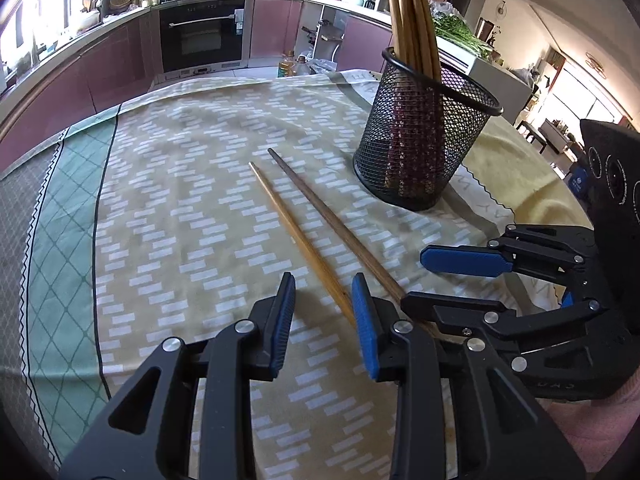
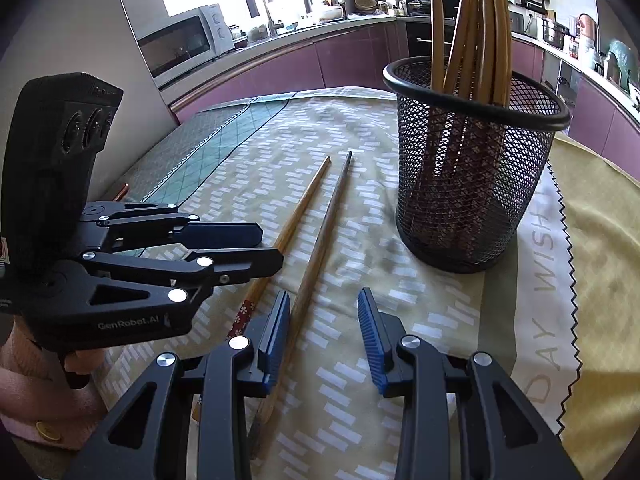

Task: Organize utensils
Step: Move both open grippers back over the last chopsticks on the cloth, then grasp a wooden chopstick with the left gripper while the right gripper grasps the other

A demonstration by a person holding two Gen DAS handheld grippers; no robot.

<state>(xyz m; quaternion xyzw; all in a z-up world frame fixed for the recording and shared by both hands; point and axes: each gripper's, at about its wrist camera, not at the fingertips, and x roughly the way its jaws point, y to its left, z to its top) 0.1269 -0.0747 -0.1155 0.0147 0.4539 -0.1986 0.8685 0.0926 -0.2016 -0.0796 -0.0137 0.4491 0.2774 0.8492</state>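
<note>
Your left gripper (image 1: 323,298) and right gripper (image 2: 323,312) both hover released, grasping nothing. The light chopstick (image 1: 298,236) and dark chopstick (image 1: 332,220) lie side by side on the tablecloth (image 1: 180,200), left of the mesh holder (image 1: 424,144).

The left black matt plastic tongs (image 1: 322,294) carry ribbed blue rubbery pads and bright metal rivets, as do the right tongs (image 2: 324,312). Between and just ahead of them lie a pale, smooth wooden chopstick (image 1: 296,236) and a darker, duller brown wooden chopstick (image 1: 332,220). Beyond stands a black wire-mesh metal holder (image 2: 472,184) of glossy bamboo sticks. A soft matt printed yellow-green cloth (image 1: 180,208) covers the surface.
</note>
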